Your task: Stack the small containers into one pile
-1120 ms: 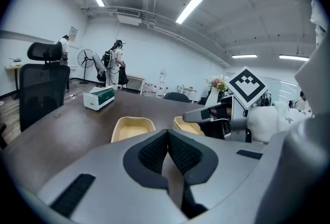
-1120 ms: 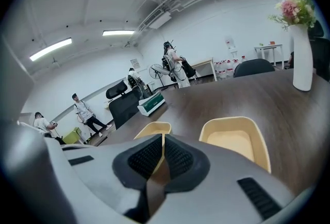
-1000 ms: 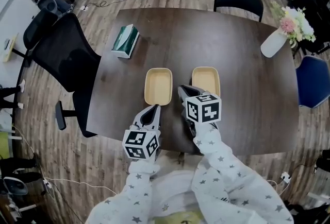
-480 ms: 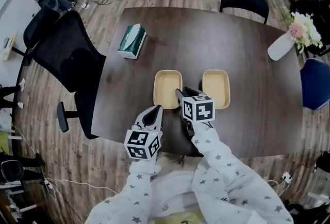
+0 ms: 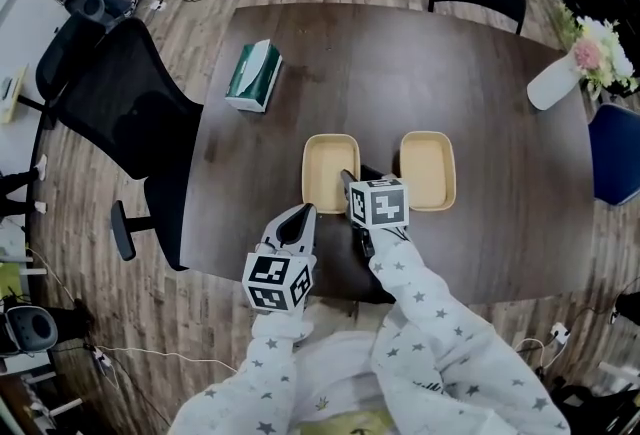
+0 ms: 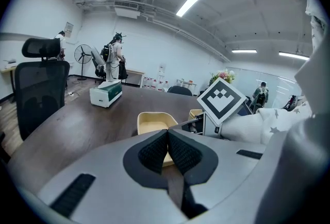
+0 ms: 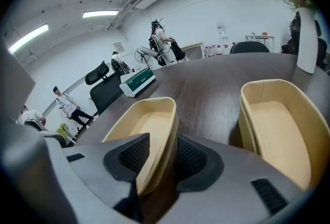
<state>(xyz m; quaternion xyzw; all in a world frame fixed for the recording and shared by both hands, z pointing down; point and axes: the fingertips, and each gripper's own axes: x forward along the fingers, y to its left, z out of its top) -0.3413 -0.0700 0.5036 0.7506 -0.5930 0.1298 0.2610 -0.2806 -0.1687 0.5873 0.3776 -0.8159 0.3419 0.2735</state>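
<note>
Right gripper (image 7: 157,158) straddles the rim of the left container (image 5: 331,168), its jaws opening. Both 2 containers sit unstacked on the table (image 5: 400,63), the right container (image 5: 427,169) just beside. Left gripper (image 6: 168,151) is closed, empty.

The left claw (image 5: 298,219) is hovering low over the near part of the surface (image 5: 400,73), pointing forward. Its jaws are pressing together with nothing between them. The right claw (image 5: 352,181) is reaching a little farther forward, just beside the left one. Its jaws are opening and straddling a wall of a tan container (image 7: 149,125), with one pad inside the wall, one outside, and a gap showing at the inner pad. Both forearms, in star-printed sleeves (image 5: 430,323), are extending forward from the body, with the right one stretching out further.
</note>
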